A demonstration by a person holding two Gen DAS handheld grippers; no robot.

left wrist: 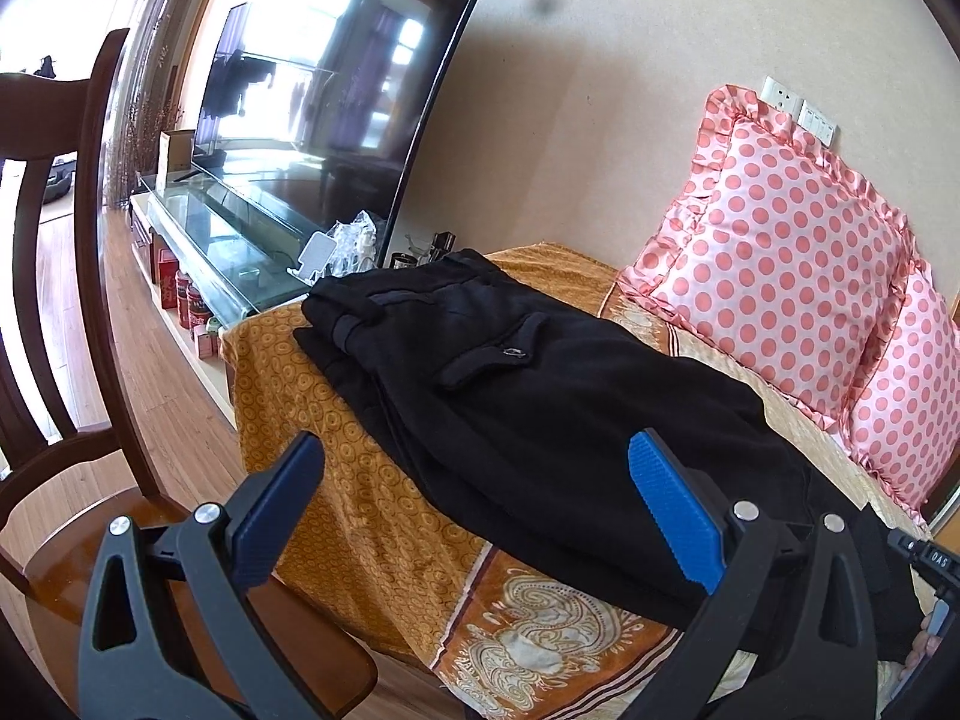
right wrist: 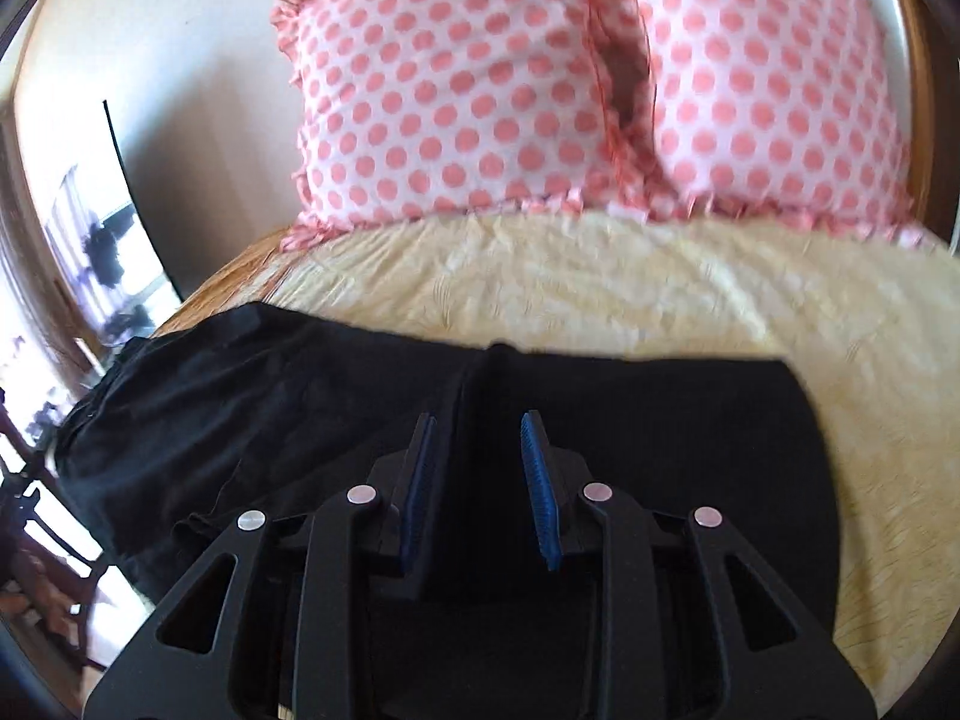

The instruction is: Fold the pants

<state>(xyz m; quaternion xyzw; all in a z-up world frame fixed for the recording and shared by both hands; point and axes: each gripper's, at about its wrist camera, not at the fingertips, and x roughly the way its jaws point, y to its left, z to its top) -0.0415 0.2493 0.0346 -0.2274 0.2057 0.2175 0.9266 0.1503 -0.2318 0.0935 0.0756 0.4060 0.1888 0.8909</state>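
Black pants (left wrist: 540, 372) lie stretched across the bed, waistband toward the far left near the TV, a flap pocket facing up. My left gripper (left wrist: 480, 468) is wide open above the near edge of the pants and holds nothing. In the right wrist view the pants (right wrist: 300, 414) spread under my right gripper (right wrist: 477, 438). Its blue pads (right wrist: 537, 480) stand partly open just above the black cloth, with nothing between them. That view is blurred.
Two pink polka-dot pillows (left wrist: 786, 276) lean on the wall at the head of the bed. An orange patterned bedspread (left wrist: 336, 438) covers the bed. A dark wooden chair (left wrist: 66, 300) stands close on the left. A TV (left wrist: 336, 96) stands on a glass-topped stand.
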